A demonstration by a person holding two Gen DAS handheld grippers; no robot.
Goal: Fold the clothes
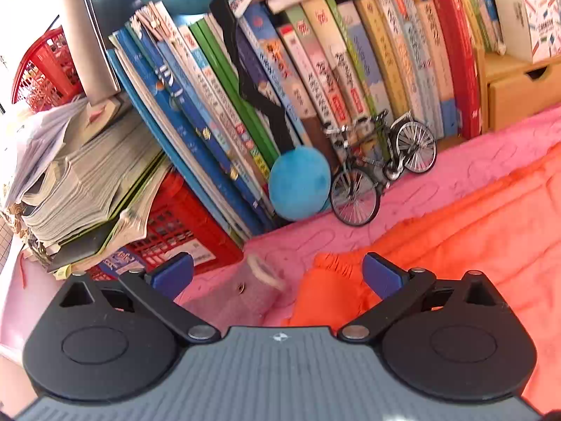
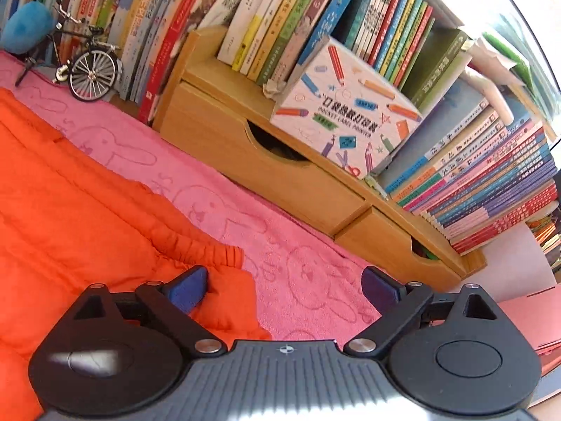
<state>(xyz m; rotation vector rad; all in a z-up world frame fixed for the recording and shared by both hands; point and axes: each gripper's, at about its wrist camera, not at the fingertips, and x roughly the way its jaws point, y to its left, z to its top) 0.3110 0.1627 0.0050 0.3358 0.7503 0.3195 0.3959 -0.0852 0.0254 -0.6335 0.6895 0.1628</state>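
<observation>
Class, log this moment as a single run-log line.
left gripper: open, empty | right gripper: open, empty | orange garment: on pink towel, unfolded

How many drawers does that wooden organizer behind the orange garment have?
2 visible in the right wrist view: one drawer under the printed box, another drawer to its right, below the slanted book stack. More could lie outside the frame.
</observation>
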